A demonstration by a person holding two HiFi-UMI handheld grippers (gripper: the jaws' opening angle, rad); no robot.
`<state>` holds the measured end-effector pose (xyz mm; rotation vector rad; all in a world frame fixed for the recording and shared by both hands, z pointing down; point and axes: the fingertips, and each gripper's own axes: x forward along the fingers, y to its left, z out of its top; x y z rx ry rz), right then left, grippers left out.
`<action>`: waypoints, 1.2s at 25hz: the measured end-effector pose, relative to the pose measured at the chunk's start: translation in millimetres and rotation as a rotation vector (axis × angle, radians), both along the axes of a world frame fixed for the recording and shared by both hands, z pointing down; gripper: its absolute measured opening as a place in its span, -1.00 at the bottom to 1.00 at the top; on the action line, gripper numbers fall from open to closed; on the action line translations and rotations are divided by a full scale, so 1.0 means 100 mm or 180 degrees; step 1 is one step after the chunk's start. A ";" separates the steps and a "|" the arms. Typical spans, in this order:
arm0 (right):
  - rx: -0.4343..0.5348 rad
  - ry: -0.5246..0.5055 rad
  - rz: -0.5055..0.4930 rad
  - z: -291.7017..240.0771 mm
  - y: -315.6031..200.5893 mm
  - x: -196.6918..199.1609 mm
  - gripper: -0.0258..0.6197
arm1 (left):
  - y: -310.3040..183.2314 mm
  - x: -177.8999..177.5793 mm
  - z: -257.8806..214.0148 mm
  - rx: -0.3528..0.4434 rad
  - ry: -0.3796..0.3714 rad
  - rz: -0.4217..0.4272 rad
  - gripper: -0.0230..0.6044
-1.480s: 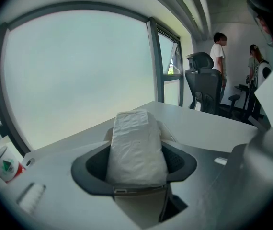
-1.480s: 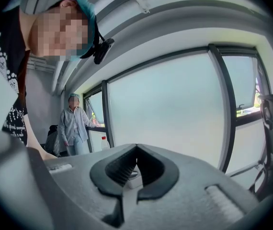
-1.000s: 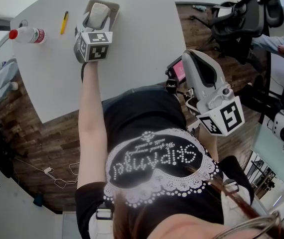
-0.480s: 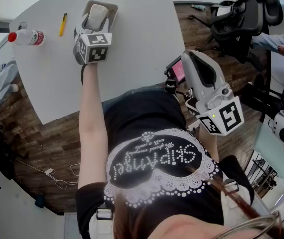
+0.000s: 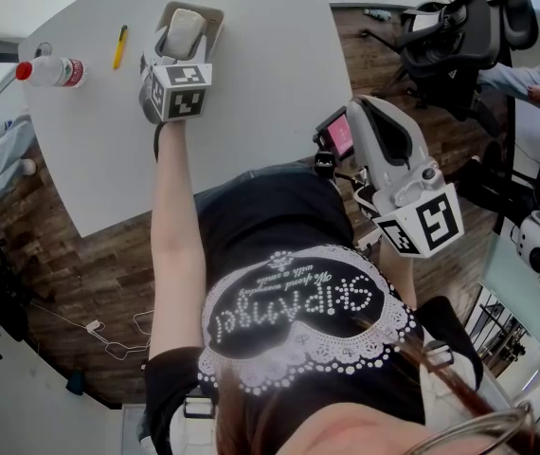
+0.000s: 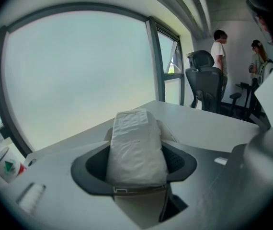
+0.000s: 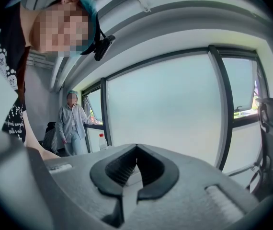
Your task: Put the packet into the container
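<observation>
A white packet (image 5: 188, 24) sits between the jaws of my left gripper (image 5: 187, 38), which is shut on it. The packet hangs over a shallow tan container (image 5: 217, 15) at the far side of the white table (image 5: 270, 74). In the left gripper view the packet (image 6: 136, 145) fills the gap between the dark pads (image 6: 94, 164), and the container's rim (image 6: 169, 132) shows just behind it. My right gripper (image 5: 360, 107) is held off the table's right edge, close to the person's body. Its jaws (image 7: 136, 147) meet at the tips with nothing between them.
A water bottle with a red cap (image 5: 50, 67) and a yellow pen (image 5: 121, 44) lie at the table's far left. Black office chairs (image 5: 459, 36) stand on the wooden floor to the right. People stand in the background near the windows.
</observation>
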<state>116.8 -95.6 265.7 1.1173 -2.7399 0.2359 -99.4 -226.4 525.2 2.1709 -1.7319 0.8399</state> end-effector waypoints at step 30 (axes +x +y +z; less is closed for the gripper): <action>-0.0020 0.0009 -0.0007 0.04 -0.08 0.05 -0.93 | -0.02 -0.01 0.01 -0.0018 -0.0021 -0.0047 -0.06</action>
